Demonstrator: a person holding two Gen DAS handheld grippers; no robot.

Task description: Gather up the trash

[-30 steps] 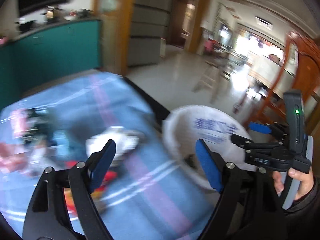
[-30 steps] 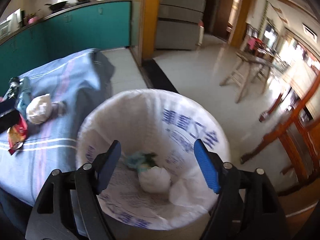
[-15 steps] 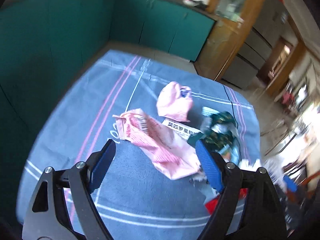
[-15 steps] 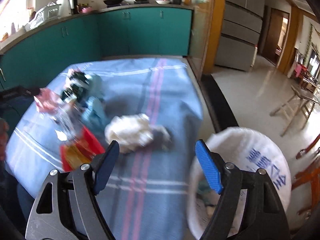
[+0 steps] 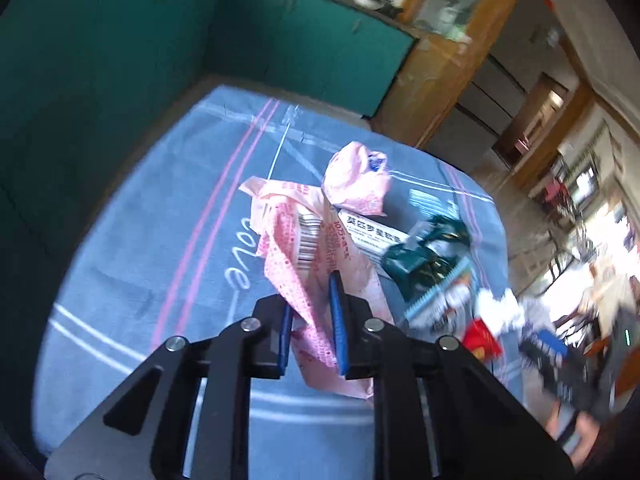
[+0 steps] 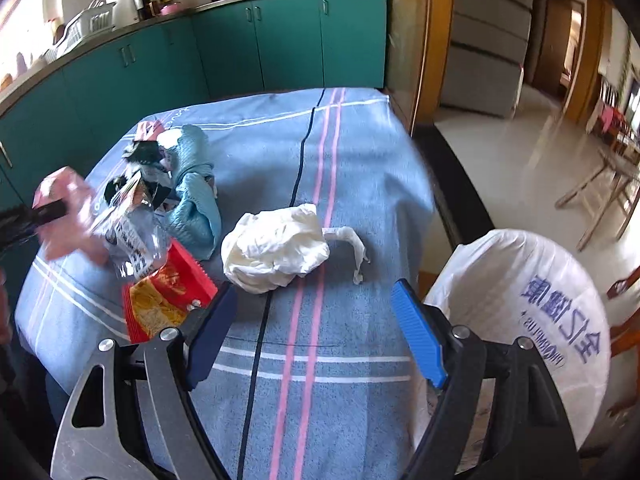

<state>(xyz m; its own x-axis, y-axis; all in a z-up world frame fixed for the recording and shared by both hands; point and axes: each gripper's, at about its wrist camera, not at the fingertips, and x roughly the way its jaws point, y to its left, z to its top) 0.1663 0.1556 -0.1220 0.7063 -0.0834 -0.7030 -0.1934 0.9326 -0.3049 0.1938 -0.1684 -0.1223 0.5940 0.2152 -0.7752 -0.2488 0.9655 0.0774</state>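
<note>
My left gripper (image 5: 312, 320) is shut on a pink printed plastic wrapper (image 5: 304, 248) and holds it above the blue striped cloth (image 5: 168, 216); it shows blurred at the left of the right wrist view (image 6: 64, 212). My right gripper (image 6: 316, 328) is open and empty, above the cloth, short of a crumpled white bag (image 6: 276, 252). A red snack packet (image 6: 164, 296) lies by its left finger. The bin lined with a white bag (image 6: 532, 304) stands at the right, off the table's edge.
A second pink bag (image 5: 356, 184), a white box (image 5: 372, 236), a dark green wrapper (image 5: 428, 252) and a light blue cloth (image 6: 196, 204) lie on the table. Teal cabinets (image 6: 224, 52) run behind. Tiled floor (image 6: 520, 152) and wooden chairs lie to the right.
My left gripper swung from the bin to the table, then shut on the pink wrapper and lifted it. My right gripper moved from over the bin towards the white bag.
</note>
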